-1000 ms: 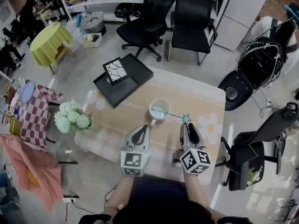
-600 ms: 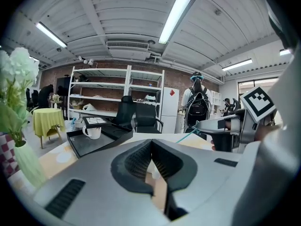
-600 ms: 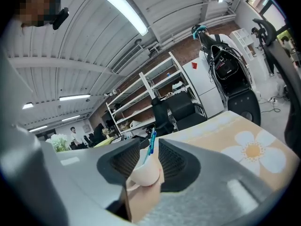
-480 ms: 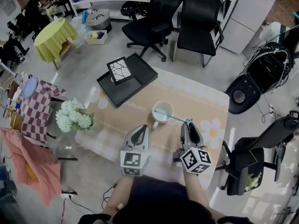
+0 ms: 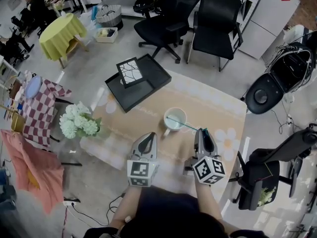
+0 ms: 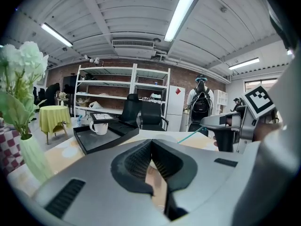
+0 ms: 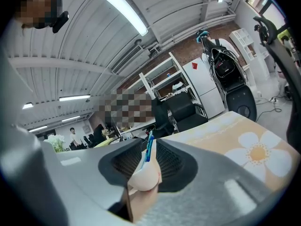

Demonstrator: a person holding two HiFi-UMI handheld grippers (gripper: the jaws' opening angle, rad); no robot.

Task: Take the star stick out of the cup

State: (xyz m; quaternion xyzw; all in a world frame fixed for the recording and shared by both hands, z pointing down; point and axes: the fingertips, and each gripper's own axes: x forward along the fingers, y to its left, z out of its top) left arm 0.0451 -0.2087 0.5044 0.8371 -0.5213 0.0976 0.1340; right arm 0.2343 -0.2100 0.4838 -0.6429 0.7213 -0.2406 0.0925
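Star stick [image 5: 185, 125] from cup [image 5: 182, 112] between right hand-held gripper's [image 5: 201, 131] closing jaws

Black office chairs [image 5: 163, 26] standing on grey floor [image 5: 89, 78], white shelves [image 6: 120, 86] lining a brick wall [image 6: 188, 78], strip lights [image 6: 181, 11] glowing overhead

Head view: star stick [image 5: 184, 125] star end hidden between closing right gripper [image 5: 203, 133] fingers; cup [image 5: 175, 118] contents too small.
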